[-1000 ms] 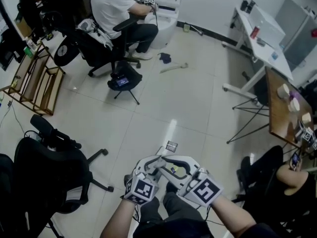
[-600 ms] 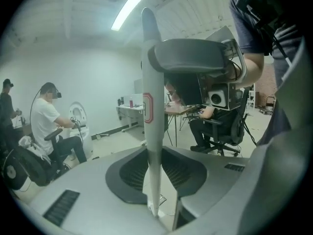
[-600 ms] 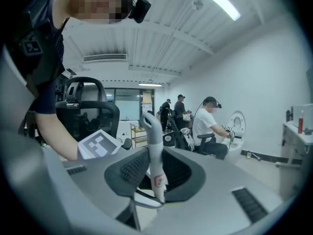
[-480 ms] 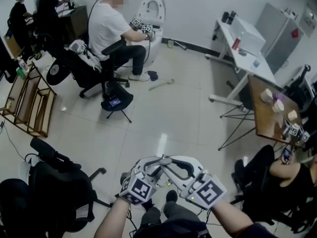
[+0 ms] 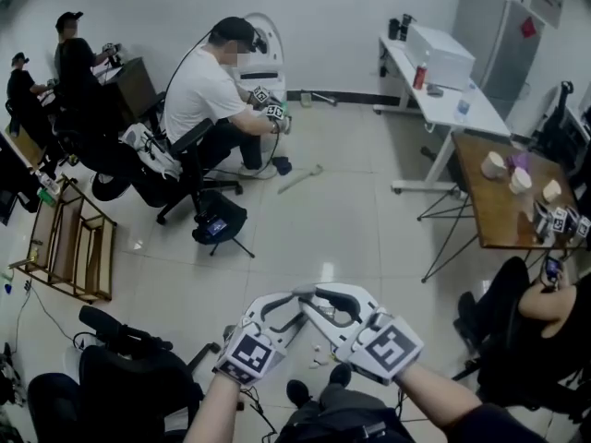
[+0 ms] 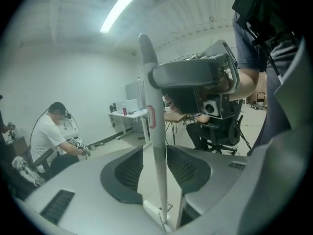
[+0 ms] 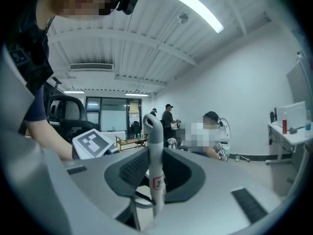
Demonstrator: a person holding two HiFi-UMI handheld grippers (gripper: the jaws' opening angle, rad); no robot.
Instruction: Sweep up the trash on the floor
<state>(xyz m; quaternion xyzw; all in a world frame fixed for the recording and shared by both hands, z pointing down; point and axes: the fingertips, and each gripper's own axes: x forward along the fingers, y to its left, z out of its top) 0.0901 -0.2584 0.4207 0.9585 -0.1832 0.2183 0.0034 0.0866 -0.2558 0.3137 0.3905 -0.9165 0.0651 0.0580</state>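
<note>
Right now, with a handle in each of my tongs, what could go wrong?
The left tongs have just been opening with the long white handle between them, pads not pressing it, so it could slide or tip away. The right tongs grip the hook-topped handle close beside the left tongs, so the two tools may knock together. The black chair stands near your left; a swing could catch it.
</note>
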